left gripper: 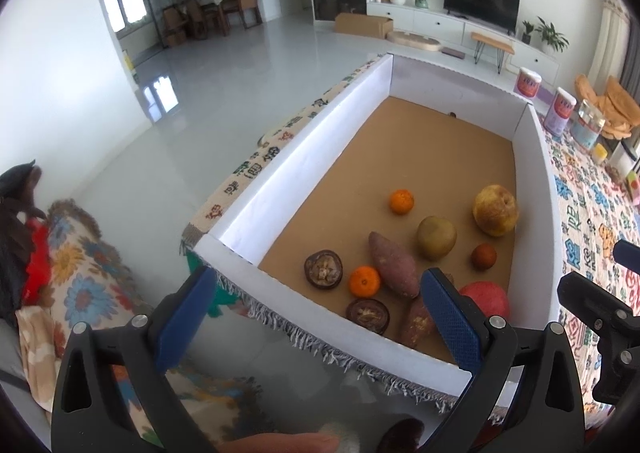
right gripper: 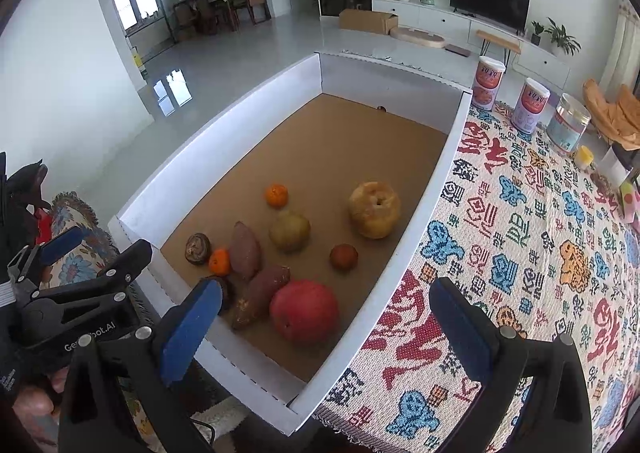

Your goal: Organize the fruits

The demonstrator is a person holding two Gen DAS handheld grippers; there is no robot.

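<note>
We hold both grippers, left (left gripper: 316, 317) and right (right gripper: 326, 327), fingers spread and empty, at the lower frame edge, overlooking fruit clustered in the box (right gripper: 224, 125).

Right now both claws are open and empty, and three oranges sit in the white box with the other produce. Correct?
Not quite: the left wrist view shows two oranges, not three. The rest stands: left claw and right claw open and empty, produce inside the white box.

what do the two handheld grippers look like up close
Both are black plastic clamp-style frames with silver round bolt heads at the finger joints. Each finger carries a blue textured rubber pad, seen on the left gripper and the right gripper. In the right wrist view, the left gripper's black body bears white lettering, partly readable.
</note>
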